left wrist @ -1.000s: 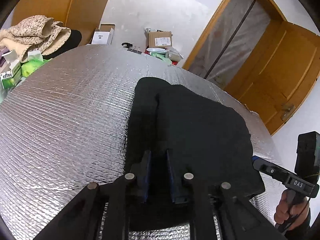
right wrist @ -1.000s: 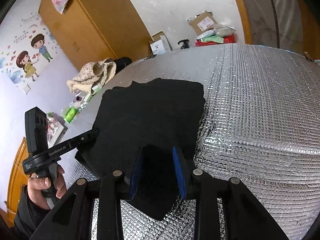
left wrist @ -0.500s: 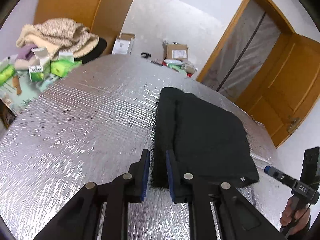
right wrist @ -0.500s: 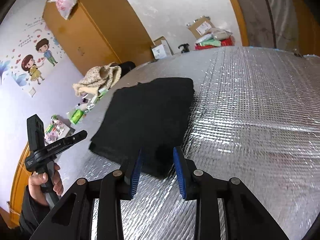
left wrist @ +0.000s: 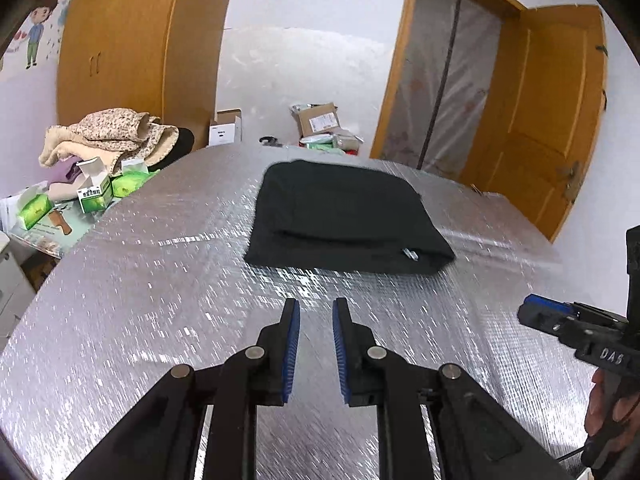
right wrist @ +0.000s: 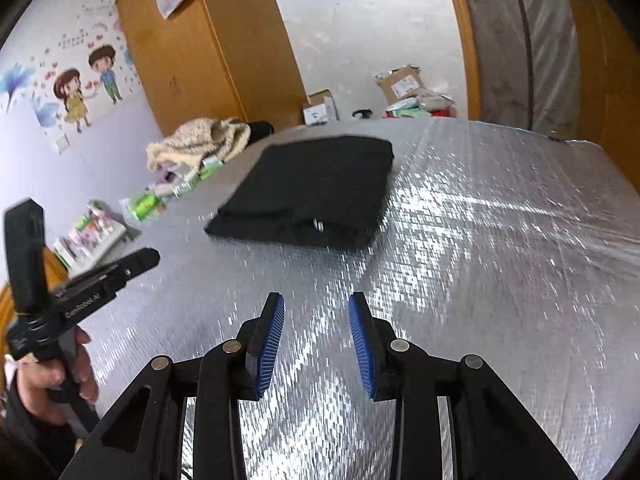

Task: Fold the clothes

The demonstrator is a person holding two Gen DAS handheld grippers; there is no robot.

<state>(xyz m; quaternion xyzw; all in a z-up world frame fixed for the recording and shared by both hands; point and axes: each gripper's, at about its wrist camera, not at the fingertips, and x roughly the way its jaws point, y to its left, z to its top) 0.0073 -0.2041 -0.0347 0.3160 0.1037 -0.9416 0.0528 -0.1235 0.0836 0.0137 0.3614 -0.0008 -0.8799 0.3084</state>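
Silver quilted table (left wrist: 160,280) bears the black garment (left wrist: 344,216) folded at twelve o'clock (seemingly done), left gripper (left wrist: 316,344) narrowly parted, right gripper (right wrist: 316,344) wider, both empty.

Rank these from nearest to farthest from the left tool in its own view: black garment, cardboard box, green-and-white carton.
1. Black garment: folded, straight ahead of the left tool on the foil.
2. Green-and-white carton: off to the left, past the foil's edge.
3. Cardboard box: far back by the wall.

We hold the left black hand-held gripper (left wrist: 316,312) with blue pads slightly parted and empty; the right hand-held gripper's (right wrist: 316,308) jaws, empty, have just been opening.
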